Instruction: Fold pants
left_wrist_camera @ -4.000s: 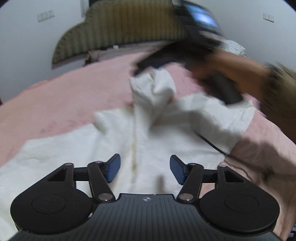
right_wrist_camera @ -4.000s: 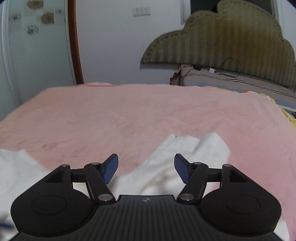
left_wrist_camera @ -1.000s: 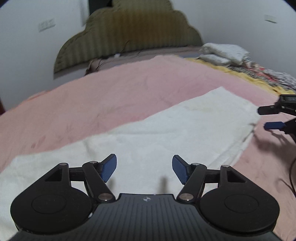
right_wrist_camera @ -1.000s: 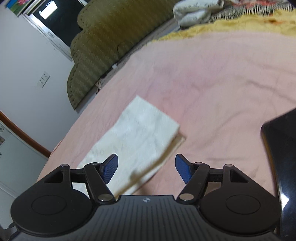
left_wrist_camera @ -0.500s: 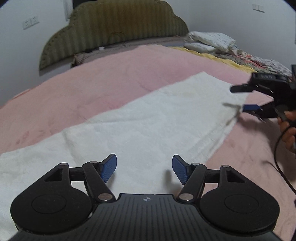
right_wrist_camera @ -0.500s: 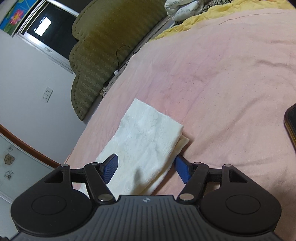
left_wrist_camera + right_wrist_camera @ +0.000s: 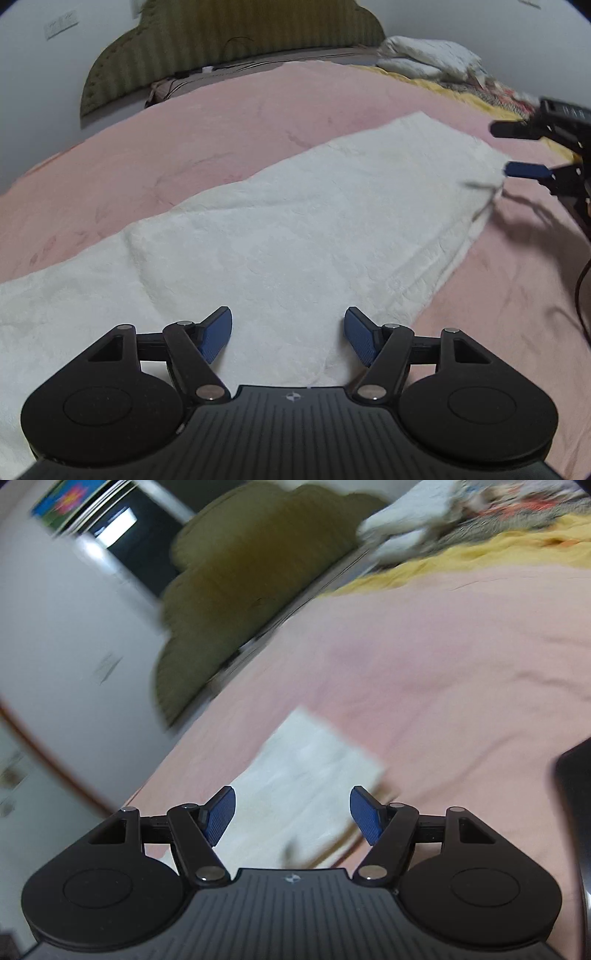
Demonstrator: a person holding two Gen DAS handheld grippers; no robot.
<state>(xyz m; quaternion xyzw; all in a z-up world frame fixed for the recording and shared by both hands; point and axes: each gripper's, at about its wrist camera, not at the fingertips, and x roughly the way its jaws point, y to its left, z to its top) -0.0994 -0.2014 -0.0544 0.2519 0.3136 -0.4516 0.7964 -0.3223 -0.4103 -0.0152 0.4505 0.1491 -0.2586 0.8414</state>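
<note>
So the left gripper (image 7: 288, 338) hangs with fingers spread over the white pants (image 7: 295, 229) laid flat on the pink bedspread (image 7: 221, 122), and the right gripper (image 7: 293, 814) gapes empty over their end.

White pants (image 7: 295, 229) lie flat beneath the open left gripper (image 7: 288, 338).

Both wrist views look low across the pink bed (image 7: 229, 122), sharing the white pants (image 7: 295, 229).

Black ribbed left gripper (image 7: 288, 334) with blue-padded fingers (image 7: 218, 334) and silver screws.
</note>
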